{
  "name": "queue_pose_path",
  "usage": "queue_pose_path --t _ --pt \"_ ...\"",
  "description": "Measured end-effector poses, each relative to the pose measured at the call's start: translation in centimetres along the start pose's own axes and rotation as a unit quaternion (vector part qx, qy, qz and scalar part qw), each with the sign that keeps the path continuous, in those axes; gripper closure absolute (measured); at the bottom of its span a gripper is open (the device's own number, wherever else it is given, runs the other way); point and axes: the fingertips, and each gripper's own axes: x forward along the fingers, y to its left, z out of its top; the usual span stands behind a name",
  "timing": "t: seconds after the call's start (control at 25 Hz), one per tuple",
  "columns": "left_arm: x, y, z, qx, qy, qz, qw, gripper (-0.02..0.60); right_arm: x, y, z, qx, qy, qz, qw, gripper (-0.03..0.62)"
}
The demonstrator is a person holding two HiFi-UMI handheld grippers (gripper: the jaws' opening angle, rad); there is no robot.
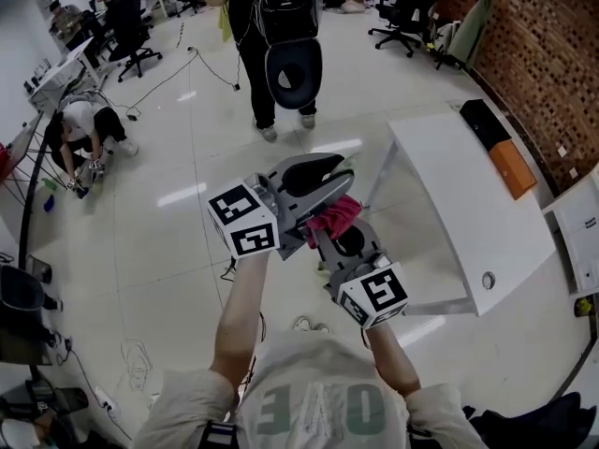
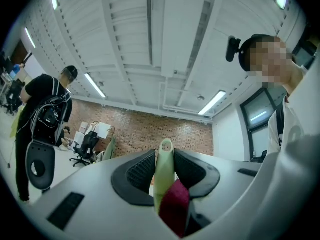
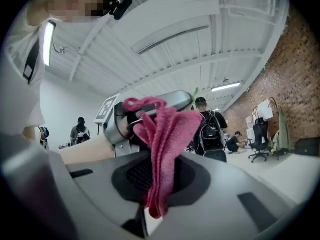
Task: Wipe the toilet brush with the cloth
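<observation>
Over glossy floor [image 1: 168,241], left gripper [image 2: 165,158] clamps a pale-green toilet brush handle [image 2: 163,176], right gripper [image 3: 159,176] pinches crumpled magenta cloth [image 3: 167,134]

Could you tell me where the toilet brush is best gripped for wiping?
Grip the slim pale-green handle just below its hanging loop, with the jaws closing from either side across its narrow width, as the left gripper does. It looks thin enough to clamp firmly, and that likely leaves its lower length for the cloth.

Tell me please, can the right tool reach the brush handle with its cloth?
Probably yes. The right tool grips the cloth, and the cloth lies close beside the brush handle held in the left tool; nothing seems to stand between them.
</observation>
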Motion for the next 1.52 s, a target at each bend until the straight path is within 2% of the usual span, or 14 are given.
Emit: queue_pose_path --t 0.12,0.24,0.32,0.44,0.56,0.68,0.8,1.0,1.2,1.28,1.36,1.44,1.52 --pt "-1.0 1.0 0.3 -0.011 -0.020 0.001 0.9997 0.459 -1.9 -0.5 -1.5 0.012 0.006 -0.008 1.000 0.563" --pt "-2.0 2.1 0.7 -0.006 -0.037 0.002 0.9993 0.459 -3.2 -3.3 -3.6 0.048 0.027 -0.054 0.997 0.563" --pt "-2.5 2.4 0.7 0.004 -0.052 -0.003 0.9987 0.459 -3.9 -5.5 -4.7 0.051 0.037 -0.080 0.995 0.563" --pt "-3.4 2.3 -0.1 0.009 -0.085 -0.022 0.9961 0.459 -5.1 -8.5 -5.1 0.054 0.037 -0.112 0.992 0.563" --pt "-3.5 1.6 -0.9 -0.001 -0.109 -0.063 0.9920 0.459 -5.7 -10.2 -5.1 0.047 0.040 -0.125 0.990 0.563" --pt "-3.0 1.0 -1.2 0.000 -0.110 -0.105 0.9884 0.459 -6.1 -11.4 -5.2 0.045 0.042 -0.131 0.989 0.563" --pt "-2.7 1.0 -0.9 0.004 -0.109 -0.125 0.9862 0.459 -6.2 -12.0 -5.5 0.066 0.040 -0.139 0.987 0.563" --pt "-2.5 2.2 -0.8 0.008 -0.106 -0.134 0.9852 0.459 -6.5 -12.6 -6.9 0.083 0.049 -0.152 0.984 0.563" --pt "-1.7 3.2 -2.1 -0.007 -0.095 -0.141 0.9854 0.460 -7.2 -14.2 -8.2 0.096 0.063 -0.169 0.979 0.563" --pt "-1.2 3.5 -4.0 0.000 -0.071 -0.144 0.9871 0.459 -7.5 -15.2 -9.4 0.093 0.067 -0.169 0.979 0.563" --pt "-1.1 3.6 -7.5 0.014 -0.053 -0.155 0.9865 0.459 -8.1 -16.3 -12.5 0.081 0.071 -0.164 0.981 0.562" --pt "-1.9 4.6 -12.9 0.027 -0.061 -0.165 0.9840 0.460 -8.4 -17.9 -18.4 0.063 0.077 -0.159 0.982 0.563" --pt "-3.2 6.8 -20.1 0.043 -0.073 -0.168 0.9821 0.459 -8.3 -19.9 -26.3 0.051 0.077 -0.155 0.984 0.563"
